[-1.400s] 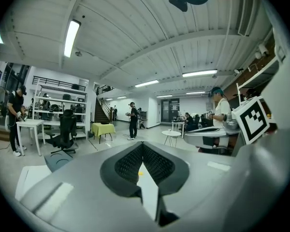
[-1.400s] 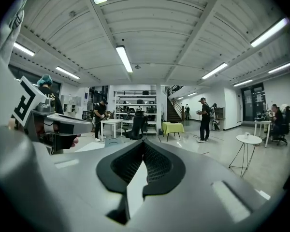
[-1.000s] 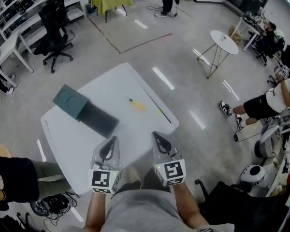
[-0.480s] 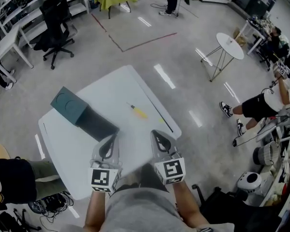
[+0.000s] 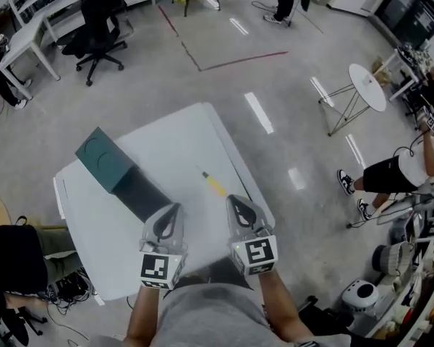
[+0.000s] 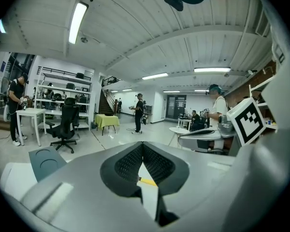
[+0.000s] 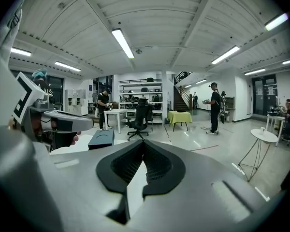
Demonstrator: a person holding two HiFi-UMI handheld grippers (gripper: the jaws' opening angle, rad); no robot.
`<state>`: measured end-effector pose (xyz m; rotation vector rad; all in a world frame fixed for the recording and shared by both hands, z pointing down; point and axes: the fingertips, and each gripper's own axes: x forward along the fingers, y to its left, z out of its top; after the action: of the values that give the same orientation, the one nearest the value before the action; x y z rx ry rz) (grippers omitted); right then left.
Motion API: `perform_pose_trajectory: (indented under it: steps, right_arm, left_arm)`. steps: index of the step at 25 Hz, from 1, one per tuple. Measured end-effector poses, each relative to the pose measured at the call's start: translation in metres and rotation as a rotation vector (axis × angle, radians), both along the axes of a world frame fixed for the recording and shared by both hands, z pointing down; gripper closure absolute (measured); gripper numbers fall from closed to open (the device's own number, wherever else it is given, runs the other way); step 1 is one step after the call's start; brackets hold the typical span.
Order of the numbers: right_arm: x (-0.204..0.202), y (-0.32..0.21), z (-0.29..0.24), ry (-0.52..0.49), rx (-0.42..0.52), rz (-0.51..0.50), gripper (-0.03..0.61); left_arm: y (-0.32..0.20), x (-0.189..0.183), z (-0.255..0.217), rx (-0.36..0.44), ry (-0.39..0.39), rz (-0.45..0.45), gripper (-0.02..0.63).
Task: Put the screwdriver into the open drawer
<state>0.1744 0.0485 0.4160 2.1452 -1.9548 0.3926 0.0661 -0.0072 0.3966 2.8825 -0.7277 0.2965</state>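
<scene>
Nothing done yet, imo: the screwdriver lies loose on the white table, right of the open drawer and well apart from it, so pick-up, carry and drop-in are all still to do. The left gripper hangs near the drawer's open end and the right gripper further right of the drawer, on the screwdriver's side, both w/ jaws pressed together and nothing between them. No brand, label or readable writing anywhere, only b/w square markers on the gripper cubes.
</scene>
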Motion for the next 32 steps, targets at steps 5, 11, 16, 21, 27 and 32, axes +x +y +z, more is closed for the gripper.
perform_pose_trajectory:
  steps: [5, 11, 16, 21, 27, 32]
  right_arm:
    - [0.014, -0.024, 0.029, -0.035, -0.065, -0.06, 0.575]
    - [0.023, -0.049, 0.068, -0.075, -0.134, -0.111, 0.575]
    - [0.03, -0.062, 0.1, -0.102, -0.186, -0.139, 0.575]
    - [0.036, -0.071, 0.127, -0.123, -0.23, -0.16, 0.575]
    - [0.037, -0.075, 0.158, -0.141, -0.3, -0.199, 0.575]
    - [0.037, -0.082, 0.173, -0.165, -0.36, -0.229, 0.575]
  left_arm:
    - [-0.018, 0.009, 0.027, -0.052, -0.039, -0.065, 0.603]
    - [-0.037, 0.019, 0.066, -0.111, -0.085, -0.105, 0.603]
    - [-0.049, 0.029, 0.092, -0.149, -0.108, -0.125, 0.603]
    - [-0.053, 0.034, 0.122, -0.198, -0.144, -0.136, 0.603]
    - [-0.053, 0.037, 0.145, -0.243, -0.167, -0.161, 0.603]
    - [-0.056, 0.036, 0.154, -0.251, -0.185, -0.185, 0.603]
